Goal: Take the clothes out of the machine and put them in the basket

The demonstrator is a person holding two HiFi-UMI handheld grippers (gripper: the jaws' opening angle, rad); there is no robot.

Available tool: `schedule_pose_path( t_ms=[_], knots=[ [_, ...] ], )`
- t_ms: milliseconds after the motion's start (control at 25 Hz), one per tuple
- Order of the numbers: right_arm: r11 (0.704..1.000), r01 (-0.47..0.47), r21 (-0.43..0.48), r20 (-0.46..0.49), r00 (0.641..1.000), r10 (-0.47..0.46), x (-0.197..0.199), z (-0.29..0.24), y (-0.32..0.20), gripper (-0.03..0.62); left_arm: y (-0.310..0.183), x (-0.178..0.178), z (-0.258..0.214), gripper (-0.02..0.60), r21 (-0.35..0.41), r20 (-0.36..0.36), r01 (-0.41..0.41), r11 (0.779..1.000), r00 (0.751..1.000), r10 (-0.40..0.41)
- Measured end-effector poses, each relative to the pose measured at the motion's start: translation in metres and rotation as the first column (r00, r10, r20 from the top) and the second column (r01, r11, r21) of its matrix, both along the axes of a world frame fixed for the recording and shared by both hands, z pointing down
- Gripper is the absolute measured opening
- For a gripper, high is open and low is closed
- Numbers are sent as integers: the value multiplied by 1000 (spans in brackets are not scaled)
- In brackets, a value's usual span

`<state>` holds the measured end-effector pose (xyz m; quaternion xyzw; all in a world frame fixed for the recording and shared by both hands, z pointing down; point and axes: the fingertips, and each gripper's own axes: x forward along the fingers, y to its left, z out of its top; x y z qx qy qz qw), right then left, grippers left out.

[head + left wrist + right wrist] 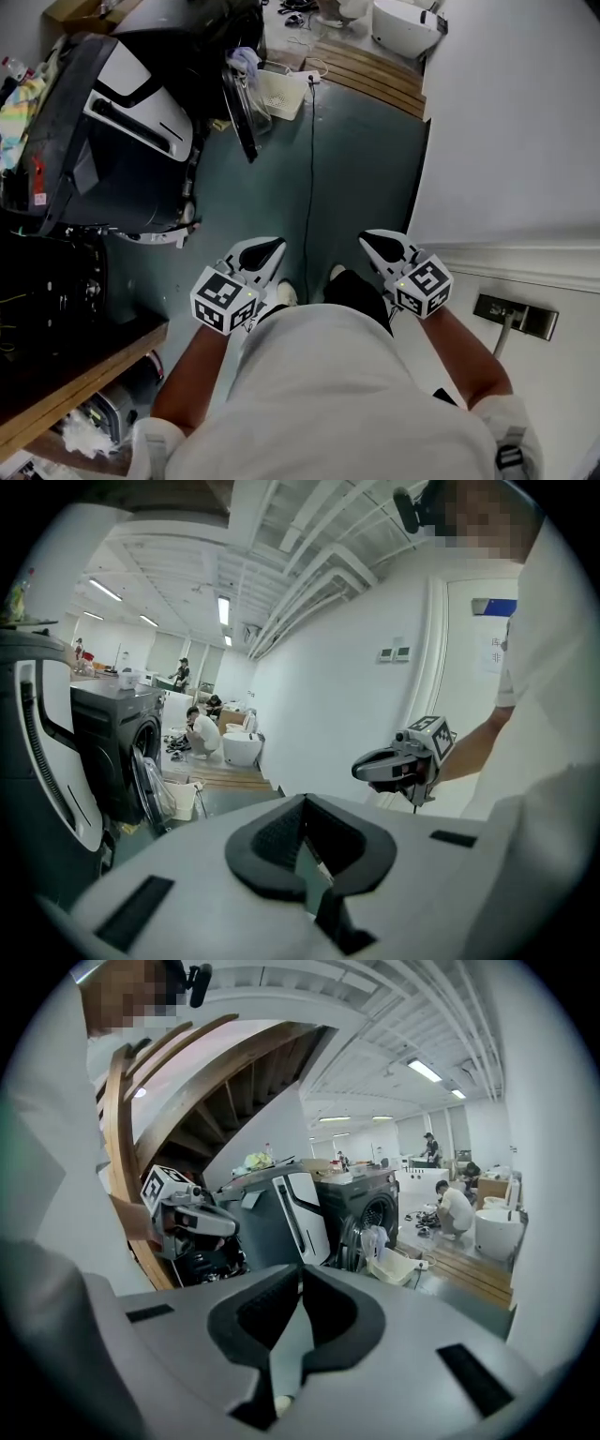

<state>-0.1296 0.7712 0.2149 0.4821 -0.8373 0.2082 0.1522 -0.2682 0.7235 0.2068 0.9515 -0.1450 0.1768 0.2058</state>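
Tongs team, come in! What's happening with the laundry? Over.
Left tongs shut, empty. Right tongs shut, empty. Washer open, cloth at door, basket beside. Cable lying ahead.

Two grippers [272,248] [373,241], one machine [367,1196], one basket [281,94]

Head view: soft, even indoor light, no hard shadows. White wall [511,112] near washed out; lower-left corner crushed to black. Both gripper views: strong fisheye, round black vignette, ceiling beams [309,583] bowed. Ceiling strip lights [223,609] blown white, main light source. Close foreground soft, out of focus; far room sharper. Left gripper view darker along left edge.
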Motion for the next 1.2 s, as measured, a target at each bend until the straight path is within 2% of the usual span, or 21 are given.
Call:
schedule_pose_path(
  t_ms=[160, 280, 360, 480, 640, 680, 720, 840, 1000, 1200],
  knots=[
    [1000, 3, -11, -17, 1000, -3, -10, 4, -10, 6, -12, -2, 10, 0, -8, 2, -14, 1000, 1000, 14],
    [1000, -6, -9, -23, 1000, 5, -1, 5, -25, 6, -27, 11, 13, 0, -15, -3, -6, 1000, 1000, 6],
    [1000, -7, 0, -31, 999, 7, 10, 10, -42, 56, -41, 24, 17, 2, -21, -3, -7, 1000, 1000, 7],
    [1000, 21, 17, -36, 999, -20, 30, 19, -78, 83, -66, 47, 25, 2, -26, 20, -8, 1000, 1000, 8],
    [999, 46, 24, -17, 999, -45, 76, 22, -142, 115, -111, 95, 26, 0, -41, 55, 16, 999, 998, -13],
    [998, 52, 26, -18, 998, -52, 89, 21, -157, 164, -122, 109, 25, 0, -41, 63, 16, 999, 998, -14],
    [998, 58, 30, -20, 998, -57, 102, 20, -172, 186, -133, 122, 24, 0, -38, 74, 14, 999, 997, -11],
    [997, 67, 43, -26, 997, -66, 143, 21, -210, 206, -169, 163, 25, 0, -32, 97, 18, 999, 995, -15],
    [996, 80, 42, -35, 996, -78, 198, 27, -252, 225, -212, 214, 22, 0, -14, 91, 37, 999, 995, -35],
    [998, 63, 31, -32, 998, -62, 245, 28, -299, 225, -256, 255, 18, 0, -26, 77, 57, 998, 996, -55]
  ],
)
